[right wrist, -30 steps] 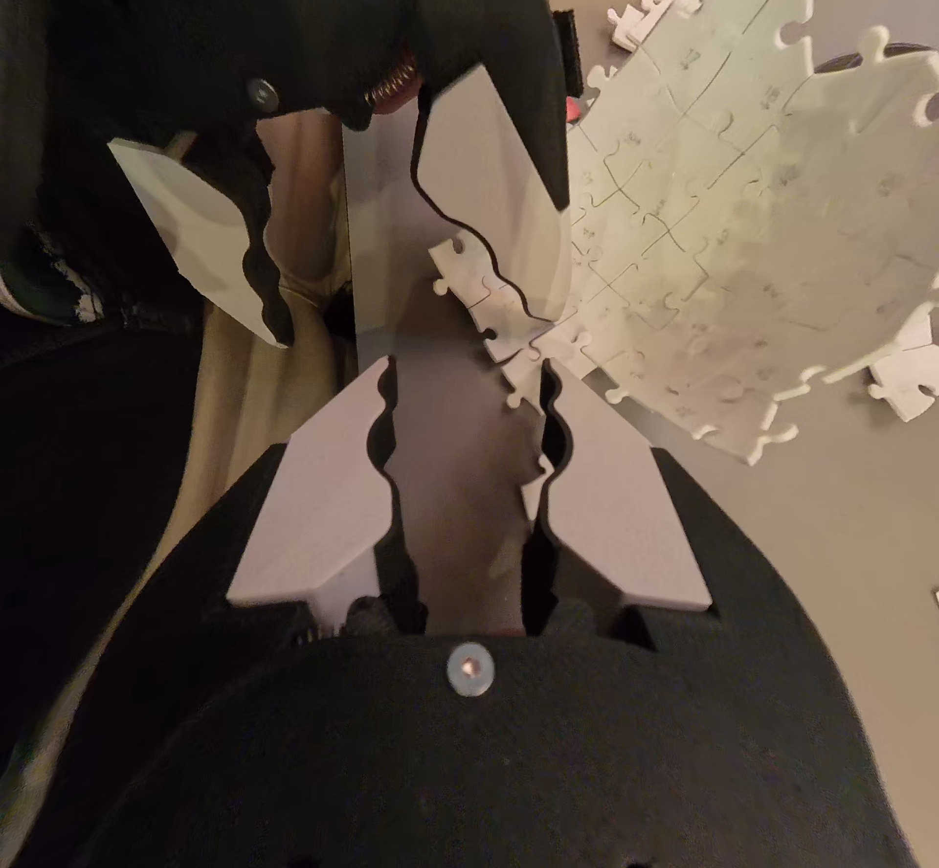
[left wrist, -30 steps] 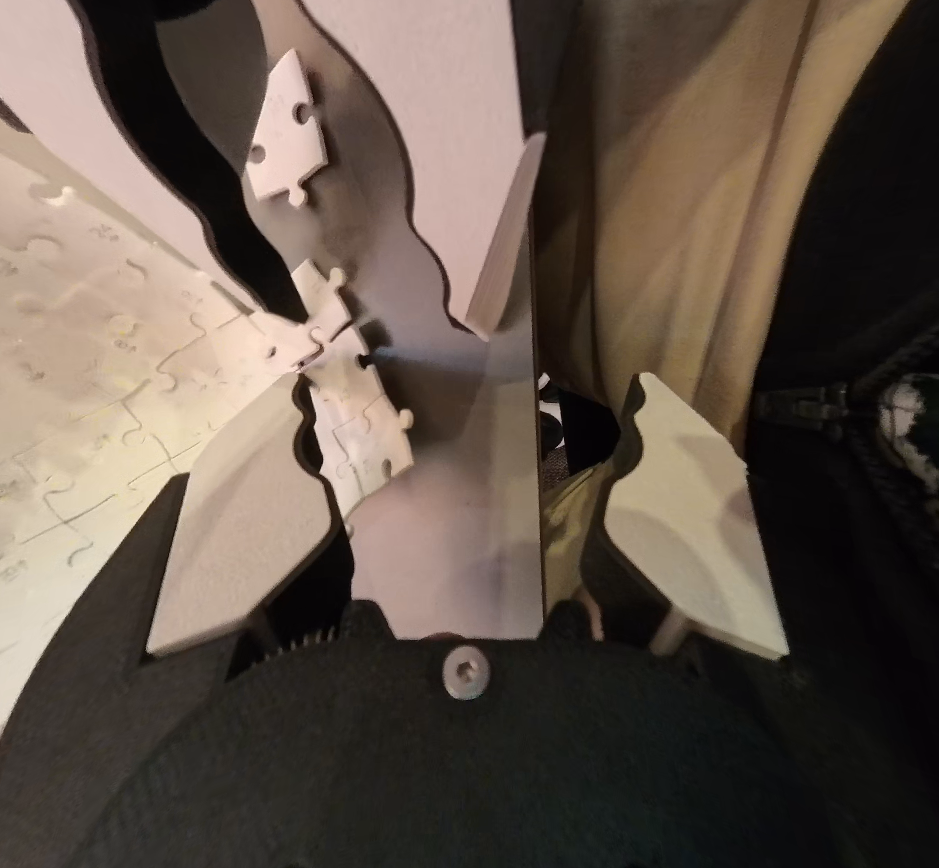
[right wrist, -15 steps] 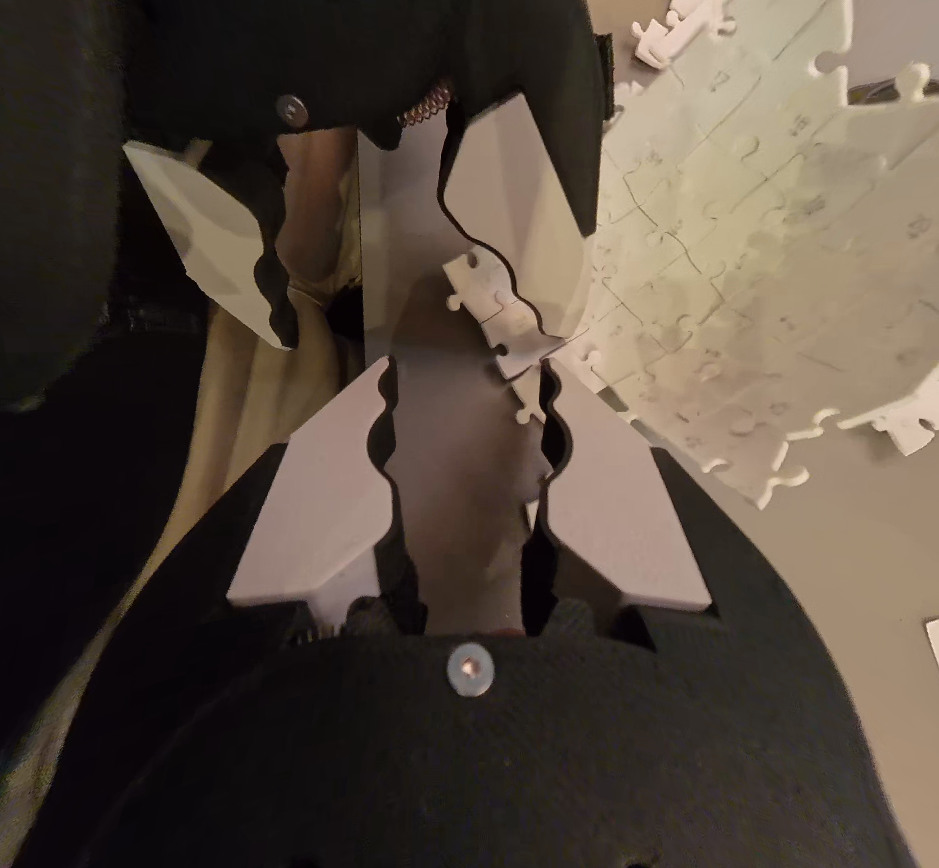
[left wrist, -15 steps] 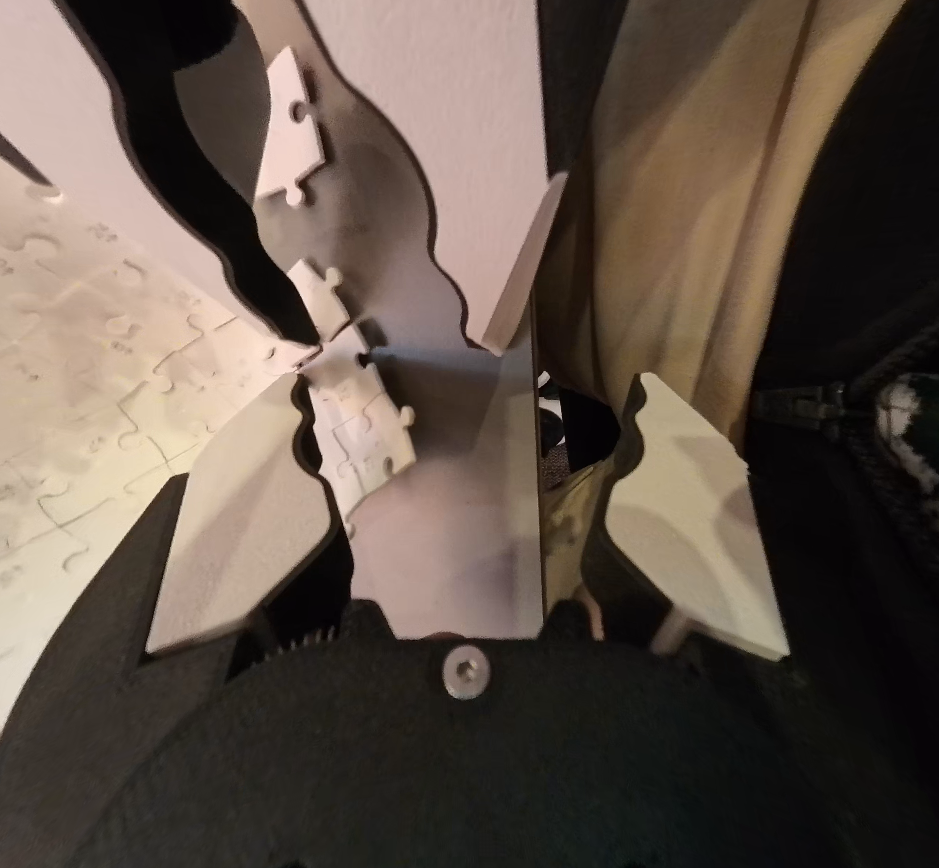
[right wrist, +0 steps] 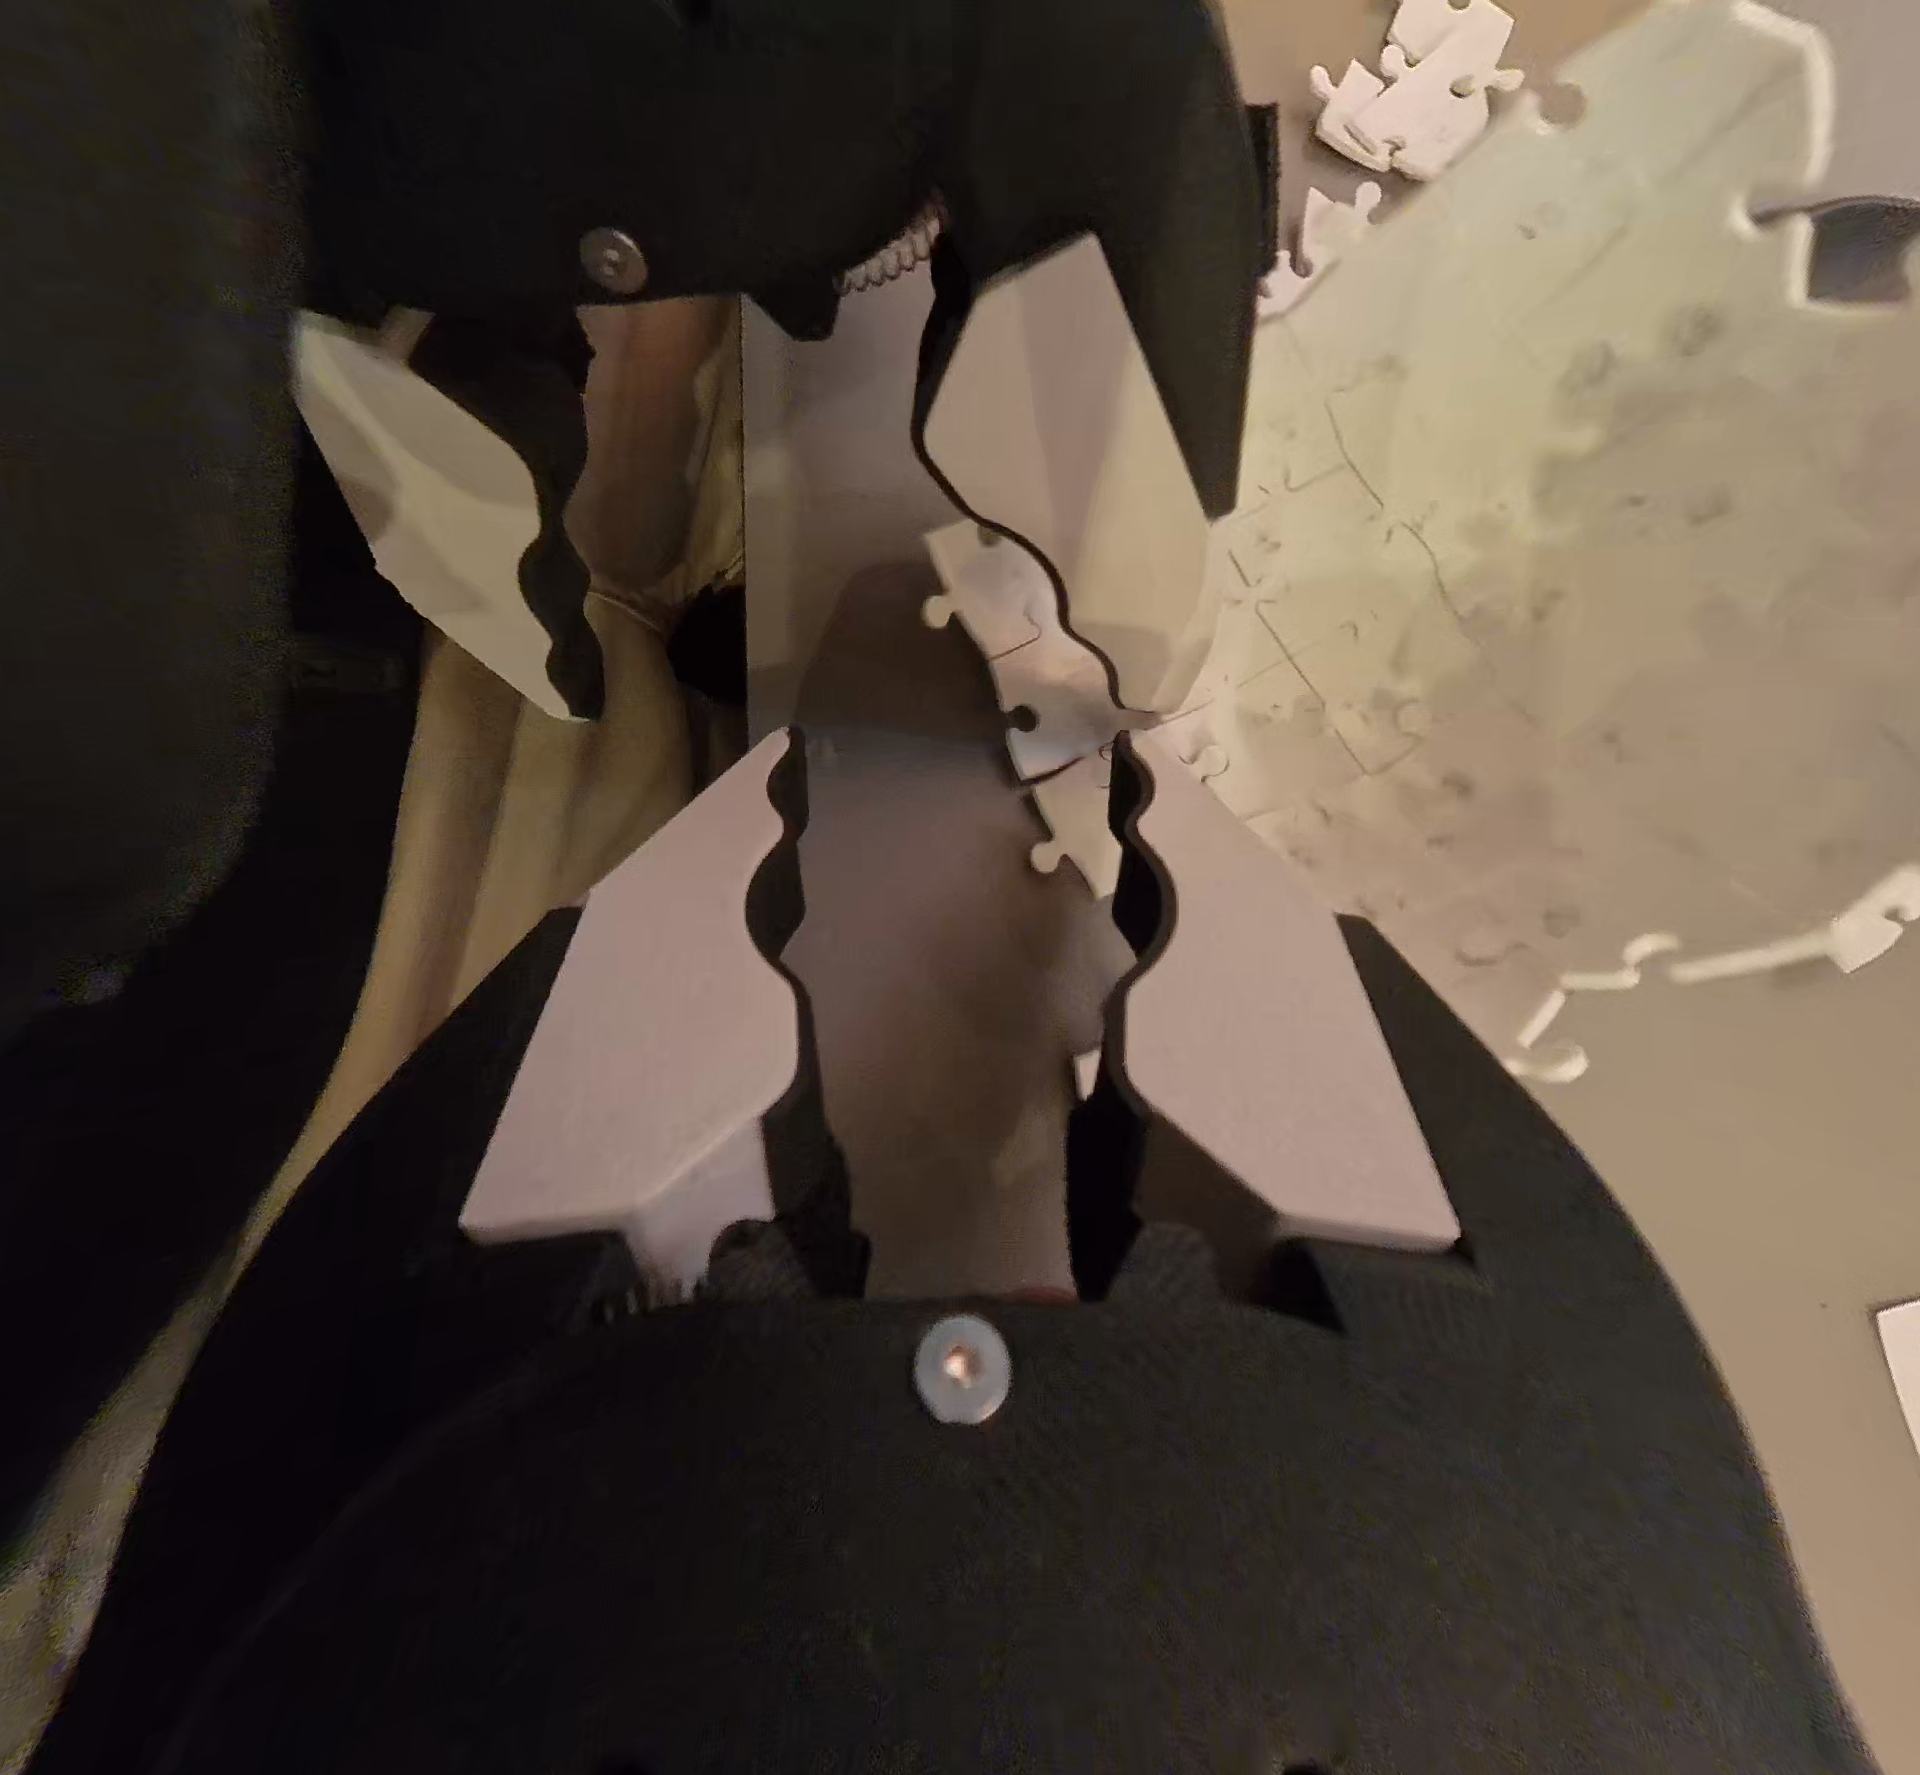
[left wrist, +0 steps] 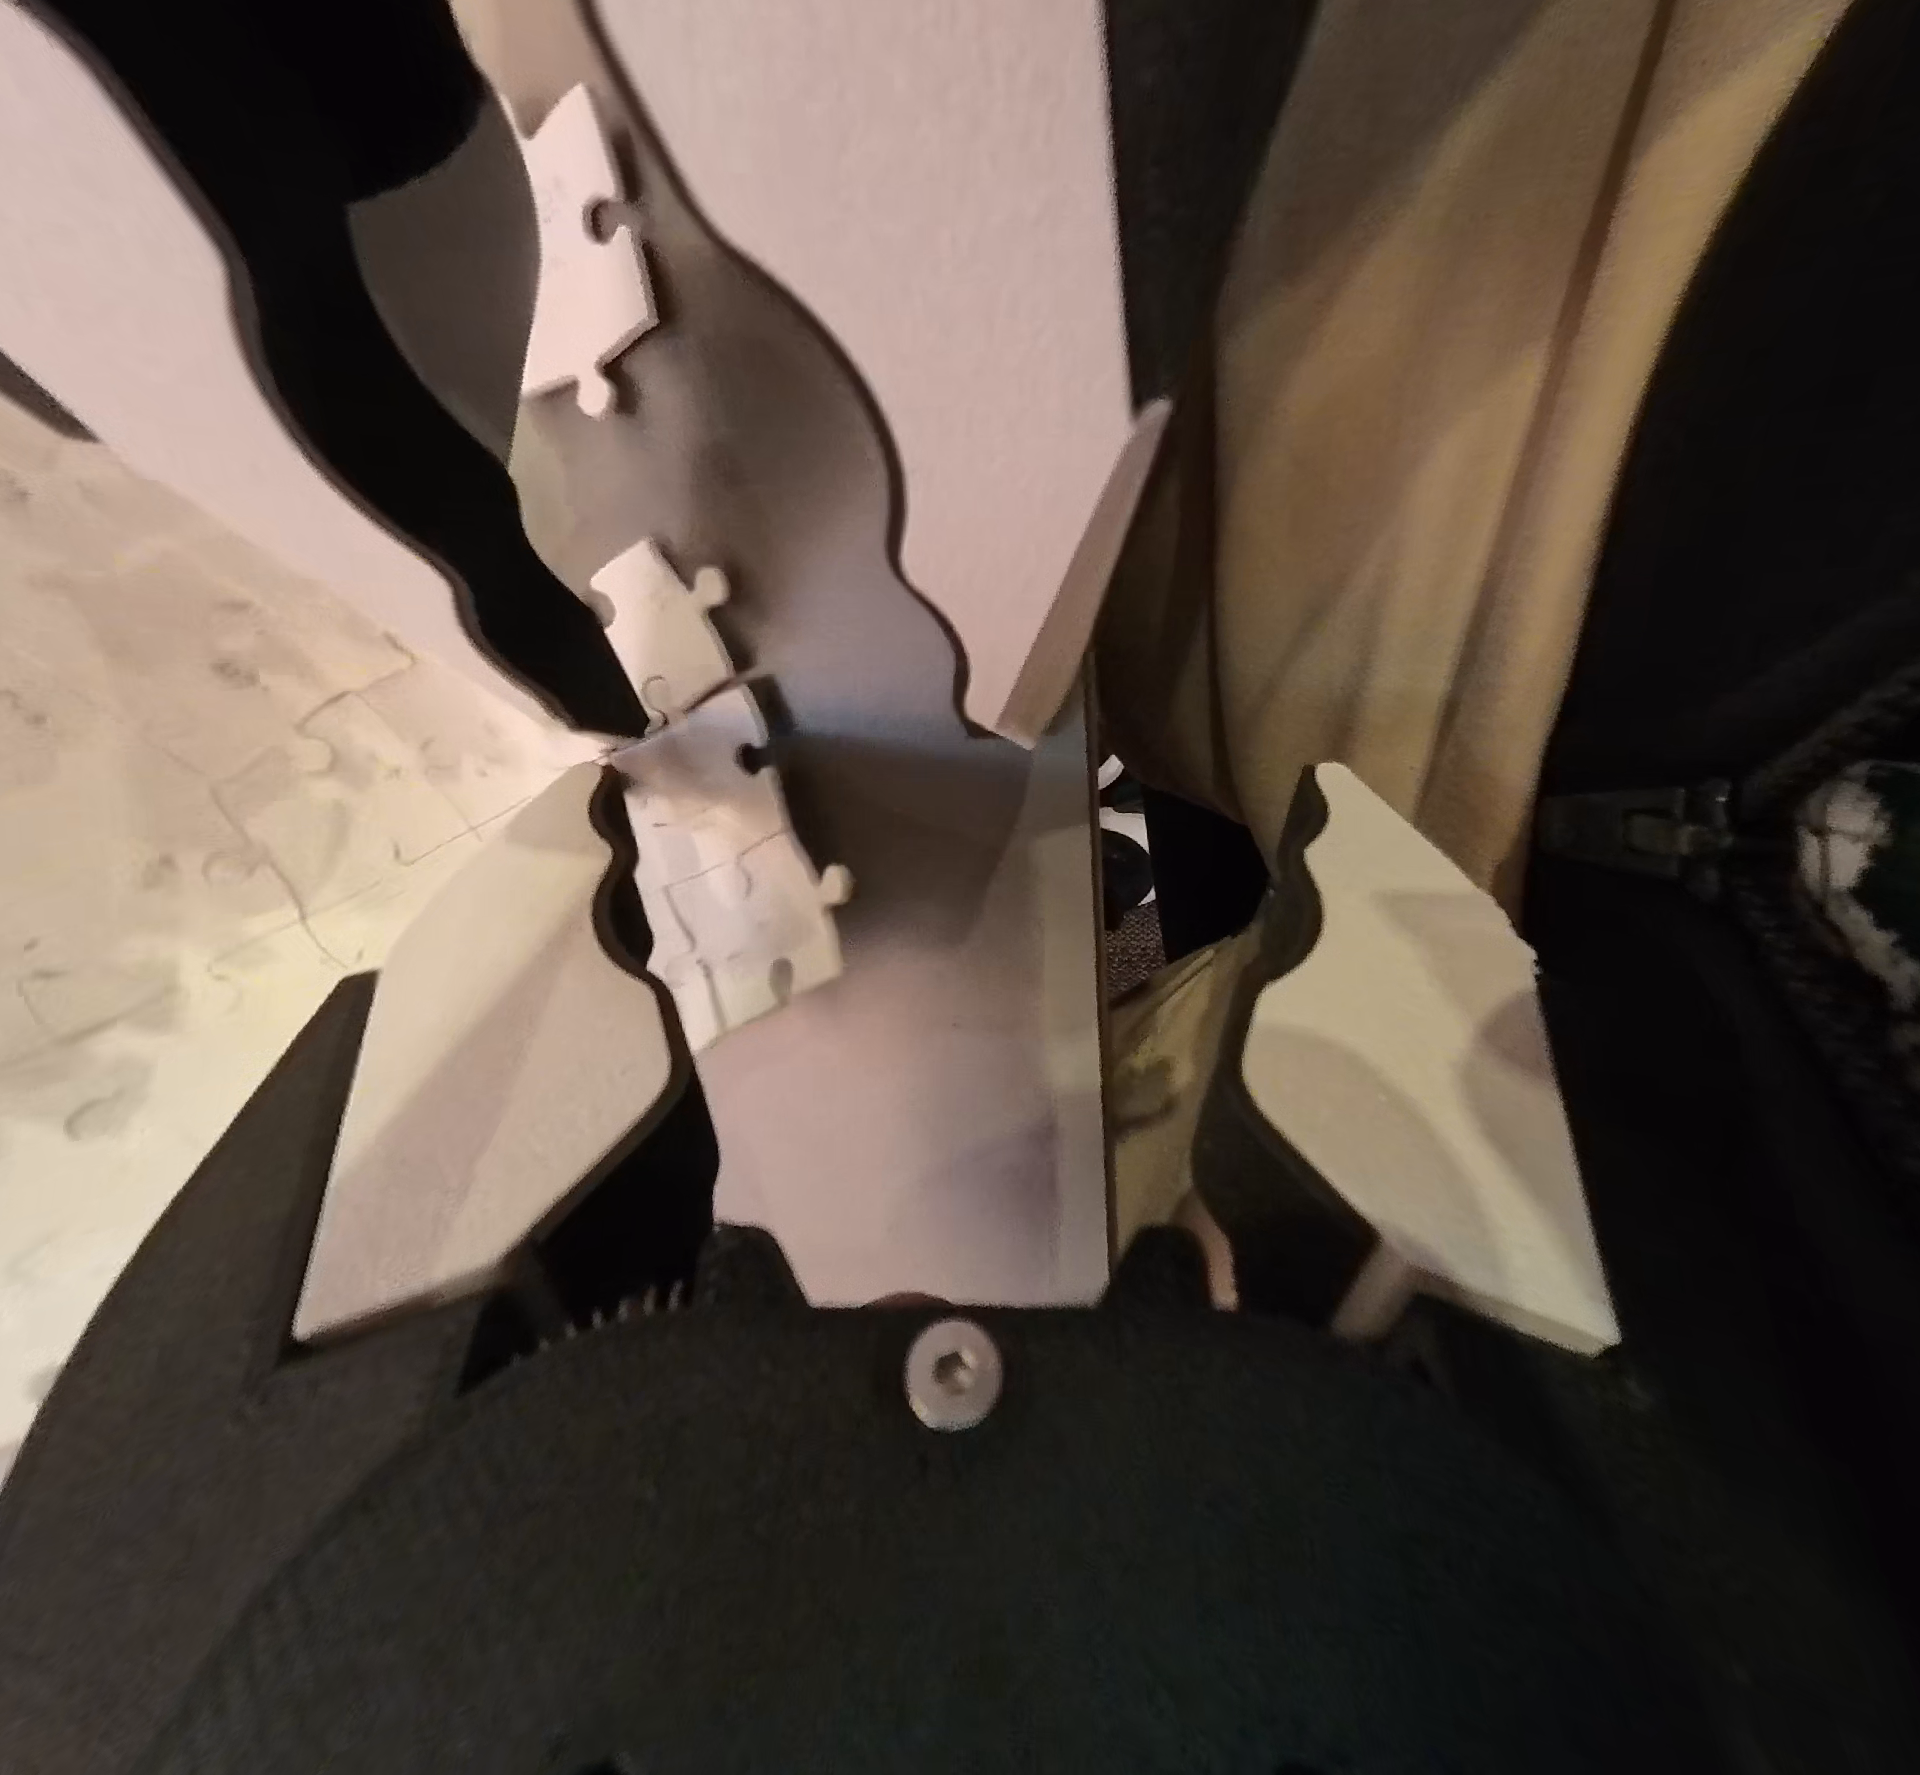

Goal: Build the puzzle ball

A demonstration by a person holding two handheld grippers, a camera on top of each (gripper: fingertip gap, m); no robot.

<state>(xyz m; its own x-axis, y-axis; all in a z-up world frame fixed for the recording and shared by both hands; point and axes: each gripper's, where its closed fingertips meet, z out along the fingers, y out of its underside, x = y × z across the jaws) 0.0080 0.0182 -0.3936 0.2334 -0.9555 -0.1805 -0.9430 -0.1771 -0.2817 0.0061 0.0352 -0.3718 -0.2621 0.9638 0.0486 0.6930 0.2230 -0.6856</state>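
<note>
Grey tabletop (right wrist: 1621, 1237) lies under the curved white puzzle ball shell (right wrist: 1538, 603), whose edge sits where the left gripper (left wrist: 956, 780) and right gripper (right wrist: 956, 749) meet tip to tip, both spread open, apparently pressing rather than clamping it, with loose pieces (right wrist: 1423, 78) beyond.

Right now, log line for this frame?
left gripper open; right gripper open; puzzle shell partly built, edge at both grippers' tips; loose pieces on table
</note>
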